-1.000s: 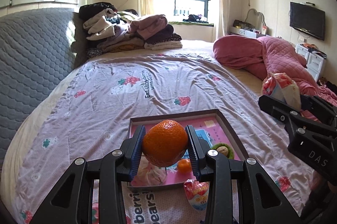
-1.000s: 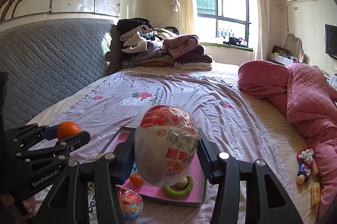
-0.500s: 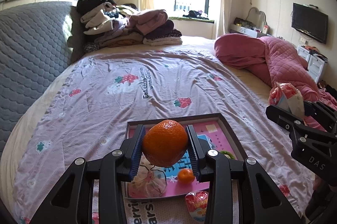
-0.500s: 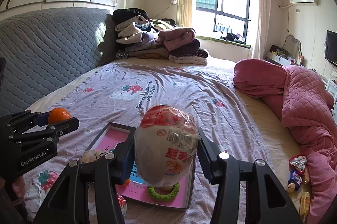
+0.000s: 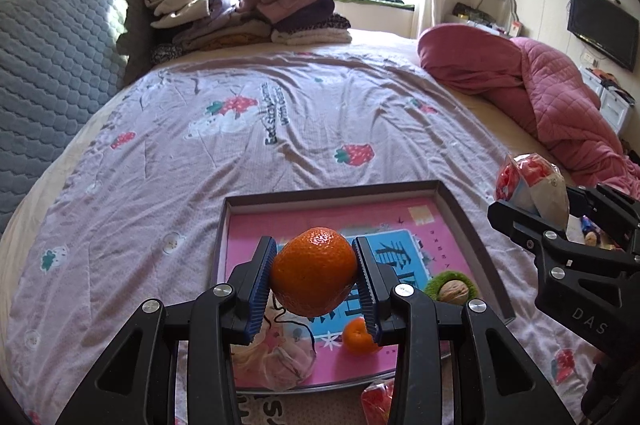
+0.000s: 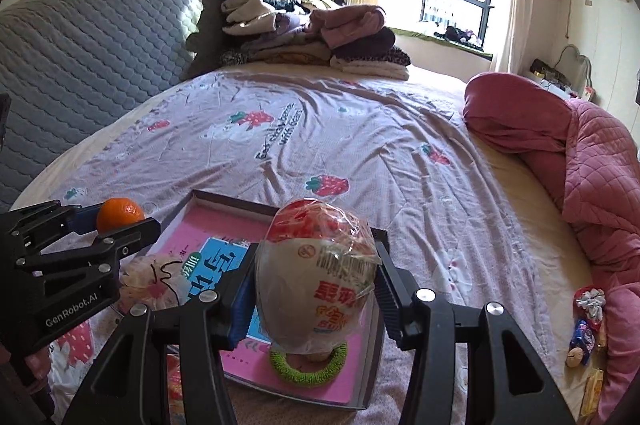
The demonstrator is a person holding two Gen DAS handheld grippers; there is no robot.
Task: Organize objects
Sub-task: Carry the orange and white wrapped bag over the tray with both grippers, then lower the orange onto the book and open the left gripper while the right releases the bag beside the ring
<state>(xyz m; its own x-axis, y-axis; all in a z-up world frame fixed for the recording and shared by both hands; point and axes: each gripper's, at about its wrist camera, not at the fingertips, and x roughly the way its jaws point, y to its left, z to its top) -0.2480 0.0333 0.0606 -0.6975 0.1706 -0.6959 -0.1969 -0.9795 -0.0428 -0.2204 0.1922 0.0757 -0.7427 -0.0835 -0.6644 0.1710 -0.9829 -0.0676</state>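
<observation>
Two grippers | left gripper [image 5: 314, 283] clamps orange [image 5: 314, 271] | right gripper [image 6: 314, 291] clamps wrapped bun [image 6: 316, 273], possibly bread | above tray [image 5: 460, 213]

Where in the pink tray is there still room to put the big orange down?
The far half of the tray, up by its back rim, is bare. The near half is crowded: a small orange, a walnut in a green ring, and a pink pouch. The big orange fits best toward the back.
</observation>
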